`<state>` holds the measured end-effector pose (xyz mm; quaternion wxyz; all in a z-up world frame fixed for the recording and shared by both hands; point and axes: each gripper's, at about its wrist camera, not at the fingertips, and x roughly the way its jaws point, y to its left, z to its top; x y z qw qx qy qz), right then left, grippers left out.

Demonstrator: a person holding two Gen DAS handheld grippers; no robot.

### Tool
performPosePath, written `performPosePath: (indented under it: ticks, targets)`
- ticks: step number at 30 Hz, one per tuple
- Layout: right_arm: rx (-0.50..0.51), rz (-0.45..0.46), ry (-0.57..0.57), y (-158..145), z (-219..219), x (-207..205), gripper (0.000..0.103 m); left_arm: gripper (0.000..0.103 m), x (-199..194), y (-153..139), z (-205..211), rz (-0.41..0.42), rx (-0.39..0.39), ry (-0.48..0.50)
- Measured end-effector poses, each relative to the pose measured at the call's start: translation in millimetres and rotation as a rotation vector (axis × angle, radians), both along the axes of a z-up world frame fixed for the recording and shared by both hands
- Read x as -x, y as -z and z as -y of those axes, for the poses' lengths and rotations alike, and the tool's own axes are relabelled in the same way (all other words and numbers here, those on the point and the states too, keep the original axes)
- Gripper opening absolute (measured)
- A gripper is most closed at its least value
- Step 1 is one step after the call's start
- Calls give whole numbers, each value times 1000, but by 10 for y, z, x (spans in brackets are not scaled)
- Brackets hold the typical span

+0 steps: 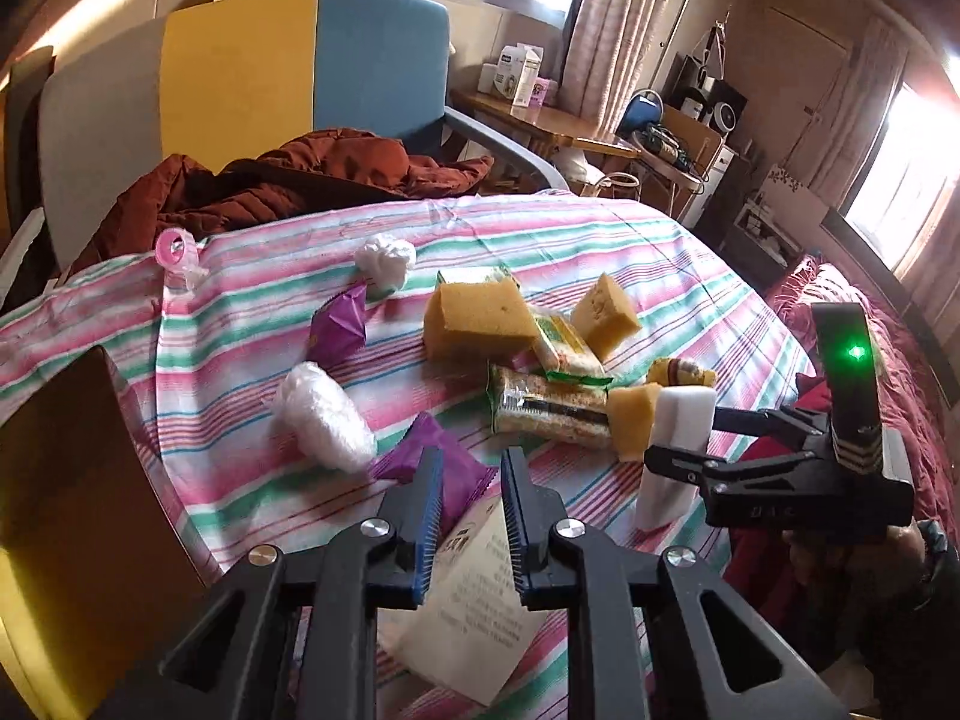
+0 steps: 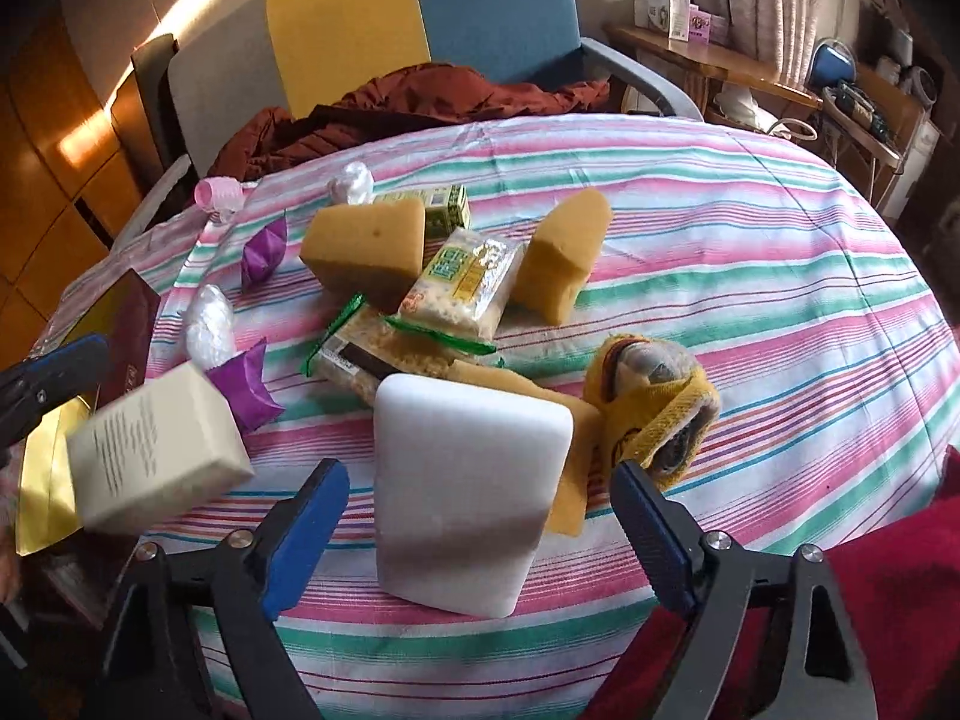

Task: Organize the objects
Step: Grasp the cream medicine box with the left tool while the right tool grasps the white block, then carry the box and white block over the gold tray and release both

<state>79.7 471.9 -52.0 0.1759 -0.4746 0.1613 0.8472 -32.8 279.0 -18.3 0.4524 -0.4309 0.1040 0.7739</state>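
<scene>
My left gripper (image 1: 471, 459) is shut on a cream printed box (image 1: 474, 594), held tilted above the striped tablecloth (image 1: 600, 240); the right wrist view shows that box (image 2: 156, 450) blurred at the left. My right gripper (image 2: 477, 474) stands open around an upright white foam block (image 2: 474, 492), with a gap between each blue pad and the block. Behind the block lie a thin yellow sponge (image 2: 570, 480) and a yellow knitted item (image 2: 654, 402). Two big yellow sponges (image 1: 474, 318) (image 1: 603, 306) and snack packs (image 1: 552, 408) sit mid-table.
Purple packets (image 1: 339, 324) (image 1: 432, 468), white plastic wads (image 1: 324, 414) (image 1: 384, 258) and a pink tape holder (image 1: 177, 252) lie to the left. A dark box (image 1: 72, 468) stands at the left edge. A chair (image 1: 270, 72) holding a red jacket (image 1: 288, 180) is behind.
</scene>
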Motion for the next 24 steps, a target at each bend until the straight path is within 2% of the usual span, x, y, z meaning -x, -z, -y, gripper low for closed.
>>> performPosePath:
  ticks: [1, 2, 4, 9, 14, 15, 19, 20, 22, 24]
  targets:
    - [-9, 13, 4, 25, 3, 12, 89, 22, -41, 62, -4, 23, 5, 22]
    - [-21, 23, 4, 41, 7, 16, 83, 25, -94, 109, -6, 28, 16, 30]
    - [-32, 26, 4, 39, 19, 32, 70, 43, -185, 160, 0, 33, 31, 56]
    - [-48, 23, 1, 22, 31, 49, 71, 62, -342, 143, 51, -33, 92, 136]
    - [-38, 11, -9, 2, 44, 59, 73, 64, -361, 316, -58, -65, 209, 241]
    - [-31, 3, -9, -7, 49, 56, 74, 67, -380, 330, -82, -98, 222, 250]
    - [-9, -10, -10, -13, 44, 38, 74, 66, -369, 332, -126, -91, 216, 265]
    - [-12, -6, -14, -9, 53, 44, 72, 66, -373, 337, -126, -101, 216, 262]
    - [-4, -1, -26, 5, 66, 55, 59, 66, -410, 353, -136, -144, 233, 262]
    - [9, -12, -21, -7, 50, 36, 58, 66, -427, 334, -135, -146, 242, 273]
